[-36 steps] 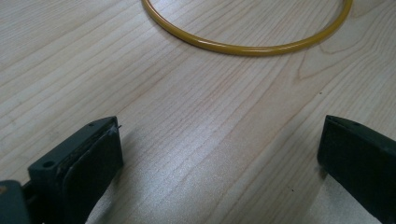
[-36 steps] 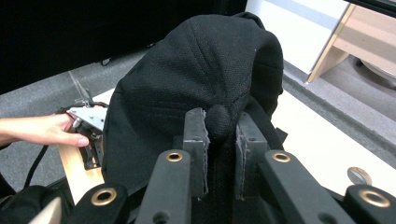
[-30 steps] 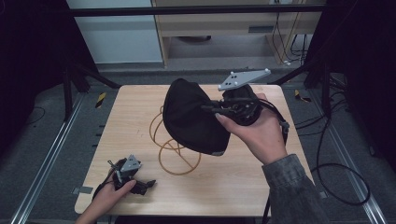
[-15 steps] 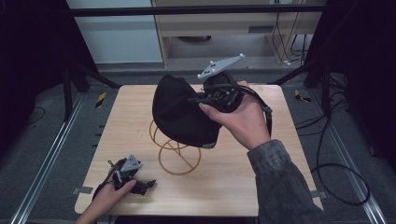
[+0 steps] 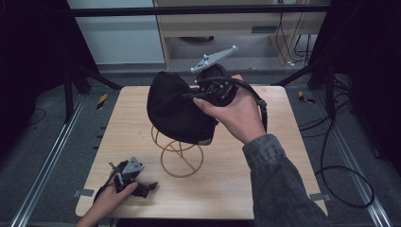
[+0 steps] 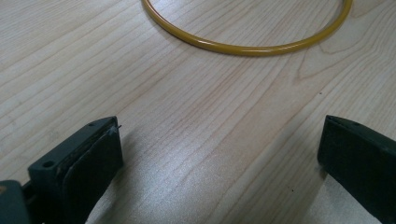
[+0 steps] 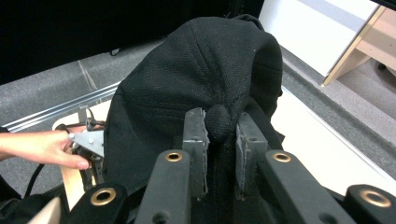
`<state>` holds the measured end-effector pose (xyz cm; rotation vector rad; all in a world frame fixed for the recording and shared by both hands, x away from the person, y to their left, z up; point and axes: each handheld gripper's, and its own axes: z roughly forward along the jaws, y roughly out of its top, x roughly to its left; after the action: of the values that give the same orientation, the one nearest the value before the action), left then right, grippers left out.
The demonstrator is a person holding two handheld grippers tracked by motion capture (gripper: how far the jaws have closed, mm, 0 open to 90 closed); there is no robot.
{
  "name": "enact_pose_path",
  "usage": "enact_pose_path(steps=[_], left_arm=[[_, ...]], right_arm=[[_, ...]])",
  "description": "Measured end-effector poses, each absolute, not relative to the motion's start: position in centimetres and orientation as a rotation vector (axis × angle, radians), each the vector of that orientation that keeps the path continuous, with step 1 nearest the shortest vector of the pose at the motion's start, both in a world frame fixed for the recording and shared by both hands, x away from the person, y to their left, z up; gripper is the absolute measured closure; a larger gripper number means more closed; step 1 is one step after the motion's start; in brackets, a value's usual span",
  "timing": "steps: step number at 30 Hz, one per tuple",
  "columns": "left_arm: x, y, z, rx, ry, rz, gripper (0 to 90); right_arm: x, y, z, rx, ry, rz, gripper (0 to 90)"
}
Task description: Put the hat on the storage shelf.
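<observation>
High view: a black cap (image 5: 176,111) is held above the wooden table (image 5: 265,170) by the right gripper (image 5: 197,92), which the person's right hand (image 5: 236,113) grips from the side; the gripper's grey three-cornered plate (image 5: 213,57) points up and away. The cap hangs over the upper part of a yellow wire stand (image 5: 181,152), whose round base ring rests on the table near its middle; whether the cap touches the wire cannot be told here. At the near left corner of the table the left hand (image 5: 113,196) rests with the left gripper (image 5: 147,186) lying low on the wood, well apart from the cap. Left gripper view: the two black jaws stand wide apart just above the table surface with nothing between them, and an arc of the yellow ring (image 6: 247,46) lies on the wood beyond them. Right gripper view: the jaws are clamped on the cap (image 7: 196,74), pinching a fold of black fabric with the crown button showing between the pads; the left hand (image 7: 44,147) and its gripper lie farther off on the table.
</observation>
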<state>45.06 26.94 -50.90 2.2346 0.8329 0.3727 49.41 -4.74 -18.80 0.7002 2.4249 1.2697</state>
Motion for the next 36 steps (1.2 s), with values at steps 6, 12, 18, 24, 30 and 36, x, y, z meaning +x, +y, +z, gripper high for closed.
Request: enact_pose_path(steps=[6, 12, 18, 24, 30, 36], left_arm=[[45.1, 26.9, -50.9, 2.235, 0.833, 0.372, 0.0], [45.1, 26.9, -50.9, 2.235, 0.833, 0.373, 0.0], [45.1, 26.9, -50.9, 2.235, 0.833, 0.373, 0.0], [45.1, 26.9, -50.9, 2.235, 0.833, 0.373, 0.0], [45.1, 26.9, -50.9, 2.235, 0.833, 0.373, 0.0], [45.1, 26.9, -50.9, 2.232, 0.834, 0.372, 0.0]], right_arm=[[50.1, -3.8, -18.5, 0.691, 2.445, 1.234, 77.8], [51.0, -3.2, -19.1, 0.7, 2.473, 1.216, 77.6], [51.7, -2.6, -19.4, 0.702, 2.494, 1.2, 77.6], [52.0, -1.7, -19.8, 0.695, 2.521, 1.174, 77.5], [52.1, -1.1, -20.2, 0.681, 2.533, 1.145, 77.4], [52.2, -0.7, -20.5, 0.678, 2.546, 1.125, 77.2]])
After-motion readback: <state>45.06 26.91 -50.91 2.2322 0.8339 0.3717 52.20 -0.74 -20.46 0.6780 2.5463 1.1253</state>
